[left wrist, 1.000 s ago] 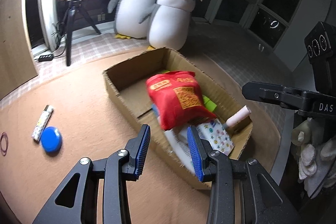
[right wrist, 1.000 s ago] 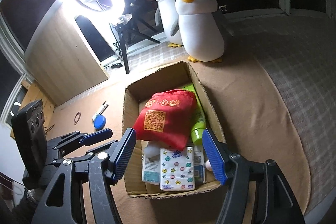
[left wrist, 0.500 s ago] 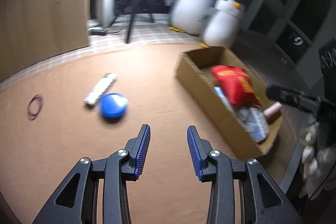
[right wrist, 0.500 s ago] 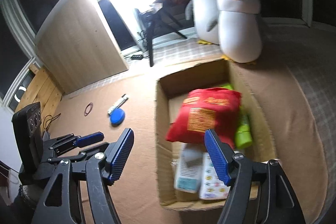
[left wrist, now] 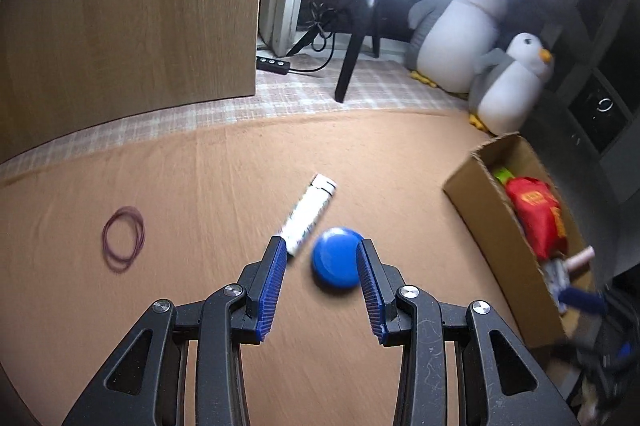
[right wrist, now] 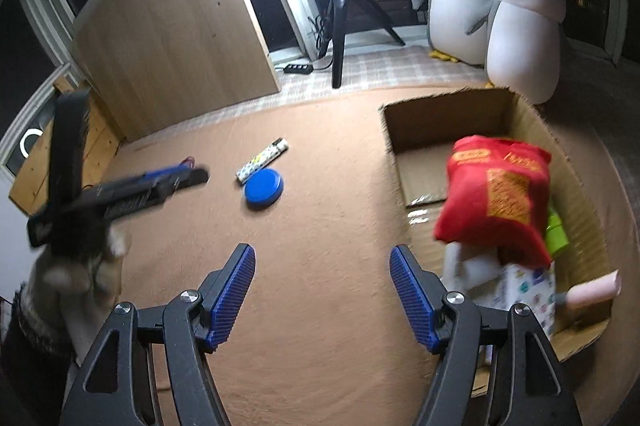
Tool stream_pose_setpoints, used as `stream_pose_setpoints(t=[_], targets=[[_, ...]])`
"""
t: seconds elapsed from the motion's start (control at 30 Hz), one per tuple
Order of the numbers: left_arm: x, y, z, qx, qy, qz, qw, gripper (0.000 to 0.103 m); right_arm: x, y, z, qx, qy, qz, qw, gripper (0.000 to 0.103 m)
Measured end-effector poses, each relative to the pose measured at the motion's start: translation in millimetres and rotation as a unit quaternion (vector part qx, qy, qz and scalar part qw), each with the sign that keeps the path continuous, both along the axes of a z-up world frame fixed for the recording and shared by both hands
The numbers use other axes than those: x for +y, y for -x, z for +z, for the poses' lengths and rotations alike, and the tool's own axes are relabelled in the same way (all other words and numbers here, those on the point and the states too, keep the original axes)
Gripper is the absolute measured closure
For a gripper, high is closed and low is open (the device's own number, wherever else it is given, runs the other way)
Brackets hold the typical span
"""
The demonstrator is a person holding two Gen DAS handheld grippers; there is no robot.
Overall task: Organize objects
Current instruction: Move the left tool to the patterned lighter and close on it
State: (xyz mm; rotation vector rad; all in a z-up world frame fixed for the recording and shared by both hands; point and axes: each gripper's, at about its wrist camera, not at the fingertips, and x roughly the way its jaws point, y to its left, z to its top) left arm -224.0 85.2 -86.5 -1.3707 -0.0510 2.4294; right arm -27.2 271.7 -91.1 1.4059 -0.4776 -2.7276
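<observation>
The left hand-held gripper (left wrist: 322,284) has swung away from the open cardboard box (left wrist: 480,222) and now hangs, jaws apart and empty, over the round blue plastic lid (left wrist: 335,261), which lies on the tan cloth-covered floor (left wrist: 200,186) touching the white patterned tube (left wrist: 308,212). The right hand-held gripper (right wrist: 322,292) has followed, leaving the box (already holding a red snack bag (right wrist: 494,200) and other packets) to its right; its jaws have just been opening and hold nothing. Loose purple rubber bands (left wrist: 123,239) lie well apart. Judging by this, the lid is the next pick.
</observation>
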Motion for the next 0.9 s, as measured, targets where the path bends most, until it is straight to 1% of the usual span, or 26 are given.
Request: stream_pose_setpoints(t=[0.13, 0.3, 0.47, 0.53, 0.63, 0.77, 0.8, 0.83, 0.9], targets=[[8.4, 27.0, -17.8, -0.013, 0.016, -0.004, 0.9998, 0.064, -12.5, -3.4, -6.3, -0.012, -0.001, 0.001, 1.0, 0.037], [27.3, 53.6, -37.0, -0.025, 0.038, -0.018, 0.9988, 0.064, -14.7, -11.1, -7.5, -0.016, -0.004, -0.007, 1.0, 0.037], [45.1, 69.0, -55.4, -0.04, 0.055, -0.032, 0.9972, 0.064, -6.4, -16.8, -9.8, -0.022, 0.0, -0.021, 1.0, 0.037], [49.6, 73.4, -58.8, -0.034, 0.069, -0.03, 0.9966, 0.064, -1.7, -18.5, -11.4, -0.026, 0.002, -0.027, 0.999, 0.037], [47.8, 81.0, -64.5, -0.048, 0.063, -0.024, 0.9966, 0.064, 3.9, -19.5, -12.7, -0.029, 0.002, -0.033, 0.999, 0.037], [45.8, 85.0, -69.9, -0.048, 0.075, -0.027, 0.9956, 0.064, 8.5, -18.1, -15.1, -0.034, 0.004, -0.037, 0.999, 0.037], [45.1, 85.0, -70.1, -0.048, 0.076, -0.028, 0.9956, 0.066, 9.1, -18.2, -15.6, -0.034, 0.005, -0.038, 0.999, 0.037], [43.9, 85.1, -70.1, -0.047, 0.077, -0.028, 0.9955, 0.071, 9.5, -17.4, -16.0, -0.035, 0.005, -0.038, 0.999, 0.037], [39.2, 84.9, -70.7, -0.046, 0.078, -0.026, 0.9955, 0.073, 9.3, -15.1, -17.2, -0.038, 0.005, -0.036, 0.999, 0.037]])
